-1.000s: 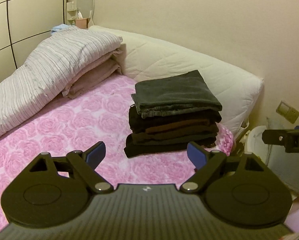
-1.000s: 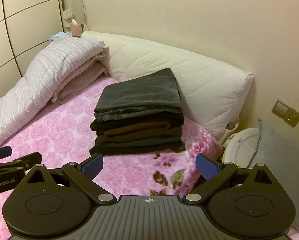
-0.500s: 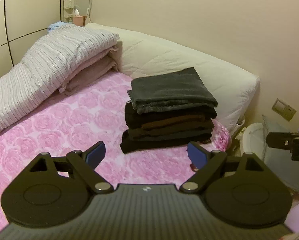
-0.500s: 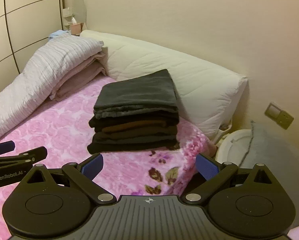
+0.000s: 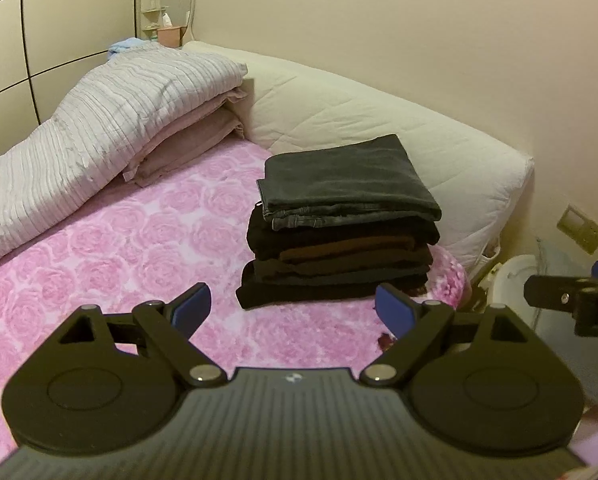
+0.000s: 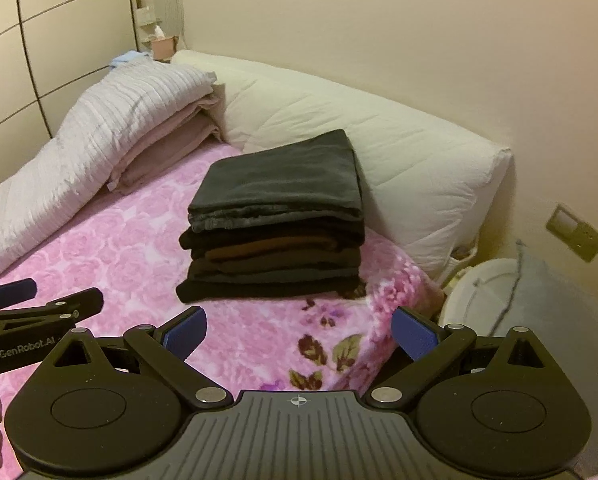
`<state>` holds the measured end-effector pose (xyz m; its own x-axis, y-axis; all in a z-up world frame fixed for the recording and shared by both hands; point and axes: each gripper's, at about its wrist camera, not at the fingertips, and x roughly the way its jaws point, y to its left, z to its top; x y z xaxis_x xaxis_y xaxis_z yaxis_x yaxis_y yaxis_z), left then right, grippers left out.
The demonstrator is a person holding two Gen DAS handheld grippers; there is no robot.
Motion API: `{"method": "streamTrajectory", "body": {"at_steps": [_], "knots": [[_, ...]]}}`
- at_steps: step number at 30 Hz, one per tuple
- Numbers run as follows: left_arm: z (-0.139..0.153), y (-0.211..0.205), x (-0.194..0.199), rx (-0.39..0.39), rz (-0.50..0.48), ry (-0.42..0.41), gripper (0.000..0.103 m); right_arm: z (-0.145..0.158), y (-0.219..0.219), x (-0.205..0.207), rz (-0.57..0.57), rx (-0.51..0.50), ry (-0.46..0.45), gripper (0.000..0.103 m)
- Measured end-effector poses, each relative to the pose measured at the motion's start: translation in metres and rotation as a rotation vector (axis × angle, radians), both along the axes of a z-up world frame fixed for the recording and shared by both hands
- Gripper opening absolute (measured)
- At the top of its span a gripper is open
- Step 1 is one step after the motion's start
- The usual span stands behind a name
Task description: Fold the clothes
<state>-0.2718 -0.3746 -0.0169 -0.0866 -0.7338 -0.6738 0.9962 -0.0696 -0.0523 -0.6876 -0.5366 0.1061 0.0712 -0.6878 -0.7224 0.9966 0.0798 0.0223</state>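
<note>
A neat stack of folded dark clothes [image 5: 339, 236] [image 6: 275, 232], grey on top with black and brown layers beneath, rests on the pink rose-patterned bed cover [image 5: 111, 256] [image 6: 131, 252]. My left gripper [image 5: 295, 312] hovers open just short of the stack, nothing between its blue pads. My right gripper [image 6: 299, 332] is also open and empty, held back from the stack over the bed's corner. Each gripper shows at the edge of the other's view: the right gripper [image 5: 575, 296] and the left gripper [image 6: 31, 300].
A folded striped duvet [image 5: 99, 136] lies at the left over beige blankets. A long white quilted bolster [image 5: 379, 120] runs along the wall behind the stack. A white round object [image 6: 483, 292] and grey fabric [image 6: 547, 300] sit off the bed at right. A wall socket [image 6: 575, 232] is nearby.
Both grippers have tilted and shifted slightly, so the stack sits a little lower and more central in view. Both stay open and empty; the stack has not moved.
</note>
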Motion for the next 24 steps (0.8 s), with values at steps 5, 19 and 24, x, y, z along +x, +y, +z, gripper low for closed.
{"method": "streamTrajectory", "body": {"at_steps": [5,19,24], "knots": [[0.001,-0.013,-0.016,0.007,0.033,-0.016,0.087,-0.004,-0.021,-0.017,0.026,0.016,-0.008,0.1],[-0.007,-0.032,-0.044,0.029,0.061,-0.058,0.088,-0.012,-0.054,-0.043,0.072,0.035,-0.042,0.1],[-0.008,-0.03,-0.045,0.006,0.084,-0.051,0.09,-0.015,-0.058,-0.047,0.066,0.047,-0.055,0.1]]}}
